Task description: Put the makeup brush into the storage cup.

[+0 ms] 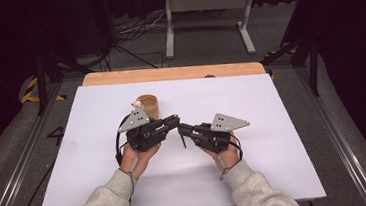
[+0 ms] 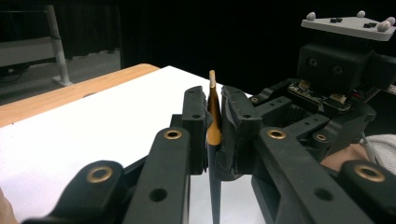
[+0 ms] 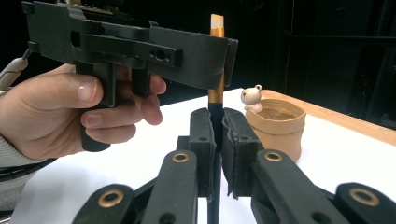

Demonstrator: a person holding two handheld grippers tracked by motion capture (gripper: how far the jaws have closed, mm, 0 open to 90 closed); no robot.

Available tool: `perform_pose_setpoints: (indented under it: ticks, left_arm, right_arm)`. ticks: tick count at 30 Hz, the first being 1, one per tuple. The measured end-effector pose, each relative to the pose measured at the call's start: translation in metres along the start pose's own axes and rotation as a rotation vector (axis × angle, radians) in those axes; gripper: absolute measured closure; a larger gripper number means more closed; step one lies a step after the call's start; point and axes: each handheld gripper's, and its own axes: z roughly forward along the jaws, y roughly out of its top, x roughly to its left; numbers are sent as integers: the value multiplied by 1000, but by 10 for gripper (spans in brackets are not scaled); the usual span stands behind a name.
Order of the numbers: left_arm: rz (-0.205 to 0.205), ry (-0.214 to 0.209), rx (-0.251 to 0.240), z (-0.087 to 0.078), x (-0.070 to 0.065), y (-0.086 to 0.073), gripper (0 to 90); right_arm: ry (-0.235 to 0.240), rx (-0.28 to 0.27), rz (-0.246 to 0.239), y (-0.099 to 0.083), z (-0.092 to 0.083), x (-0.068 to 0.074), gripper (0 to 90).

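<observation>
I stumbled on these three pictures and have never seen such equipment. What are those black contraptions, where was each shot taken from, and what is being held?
A person at a table holds two hand-operated grippers: the left gripper and the right gripper. One picture looks down from above; the other two come from cameras riding on each gripper, looking along its black jaws. Both sets of jaws are closed on the same thin upright stick, black below and gold higher up, resembling a pen or brush. On the white sheet covering the wooden table stands a small tan pot with a tiny bear figure on its rim.

Bright overhead light whitens the table sheet (image 1: 251, 102); surroundings dark, close tongs slightly blurred.
</observation>
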Motion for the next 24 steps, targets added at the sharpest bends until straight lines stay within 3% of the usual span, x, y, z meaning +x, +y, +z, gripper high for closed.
perform_pose_setpoints:
  ticks: [16, 24]
  left_arm:
    - [31, -9, 12, 0, -2, 1, 836]
    - [34, 8, 2, -3, -2, 6, 836]
  right_arm:
    - [8, 3, 7, -1, 0, 0, 824]
    - [42, -5, 38, 0, 0, -3, 556]
